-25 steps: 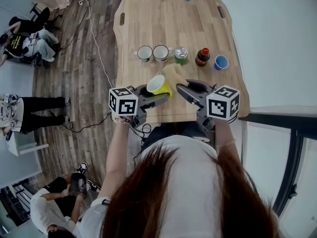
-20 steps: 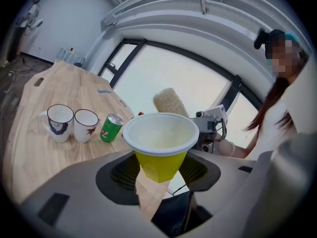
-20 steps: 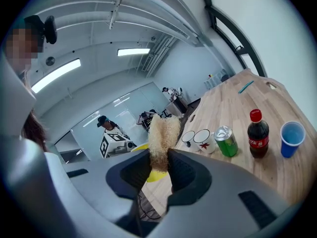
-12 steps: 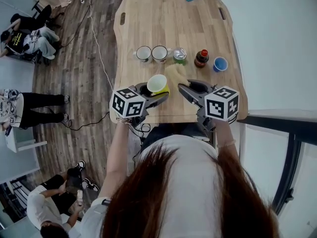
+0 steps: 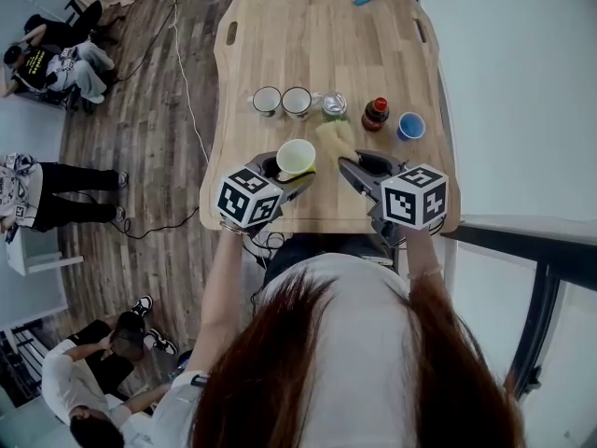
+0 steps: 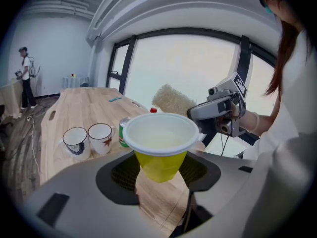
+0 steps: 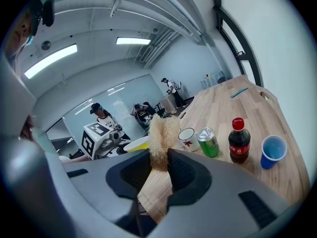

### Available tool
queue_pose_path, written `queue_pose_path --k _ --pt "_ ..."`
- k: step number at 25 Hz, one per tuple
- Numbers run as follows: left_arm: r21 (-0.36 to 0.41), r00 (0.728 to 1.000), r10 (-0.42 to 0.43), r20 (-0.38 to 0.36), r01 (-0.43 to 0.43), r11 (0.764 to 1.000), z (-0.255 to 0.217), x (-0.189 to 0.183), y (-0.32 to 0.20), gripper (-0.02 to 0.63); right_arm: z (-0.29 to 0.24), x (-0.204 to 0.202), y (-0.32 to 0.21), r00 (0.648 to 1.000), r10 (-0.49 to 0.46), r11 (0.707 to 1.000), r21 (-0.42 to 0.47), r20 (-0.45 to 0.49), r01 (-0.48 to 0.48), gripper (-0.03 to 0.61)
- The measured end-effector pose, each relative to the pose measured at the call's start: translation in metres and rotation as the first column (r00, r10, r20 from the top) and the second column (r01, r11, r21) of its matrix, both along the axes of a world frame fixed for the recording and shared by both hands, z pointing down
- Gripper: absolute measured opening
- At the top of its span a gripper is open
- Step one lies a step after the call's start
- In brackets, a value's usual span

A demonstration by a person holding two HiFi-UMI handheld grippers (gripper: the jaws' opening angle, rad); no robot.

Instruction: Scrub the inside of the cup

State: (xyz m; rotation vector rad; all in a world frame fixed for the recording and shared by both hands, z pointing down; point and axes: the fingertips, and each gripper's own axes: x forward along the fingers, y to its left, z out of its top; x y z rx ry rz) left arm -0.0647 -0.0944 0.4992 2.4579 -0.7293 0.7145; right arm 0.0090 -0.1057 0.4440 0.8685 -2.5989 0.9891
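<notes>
**Left gripper (image 5: 292,171) clamps cup (image 5: 297,156), right gripper (image 5: 347,161) pinches scrubber (image 5: 334,138)**

At centre frame its jaws press the yellow cup's sides over the desk's (image 5: 317,45) near edge. Just right, the beige scrubber stands squeezed between the other jaws, outside the cup.

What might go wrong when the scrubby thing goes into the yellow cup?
1. The left hand-held gripper grips the yellow cup only near its narrow bottom, so a push from the scrubber might tip it or pop it out.
2. The right hand-held gripper pinches the scrubber by one end, so it may bend instead of scrubbing.
3. A dropped cup could knock the mugs nearby.
</notes>
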Motion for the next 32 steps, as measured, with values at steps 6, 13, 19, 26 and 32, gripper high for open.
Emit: queue_pose_path --k 6,13,19,26,32 --pt "0.040 0.998 -0.040 0.058 0.038 0.998 0.002 -0.002 -0.002 0.241 0.010 0.011 0.000 0.997 0.010 1.000 0.020 -0.075 -0.009 0.106" --pt "0.085 0.990 -0.083 0.112 0.074 0.994 0.000 -0.005 -0.005 0.241 0.021 0.026 0.000 0.982 0.043 0.998 0.042 -0.182 -0.036 0.106" --pt "0.110 0.983 -0.106 0.147 0.090 0.990 0.001 -0.007 -0.007 0.241 0.026 0.035 -0.001 0.973 0.056 0.997 0.059 -0.226 -0.044 0.106" --pt "0.116 0.981 -0.107 0.160 0.089 0.989 0.004 -0.008 -0.007 0.241 0.031 0.038 -0.002 0.965 0.071 0.995 0.081 -0.252 -0.052 0.107" --pt "0.118 0.979 -0.104 0.173 0.084 0.989 0.002 -0.013 -0.009 0.241 0.032 0.040 -0.003 0.957 0.094 0.993 0.093 -0.275 -0.071 0.106"
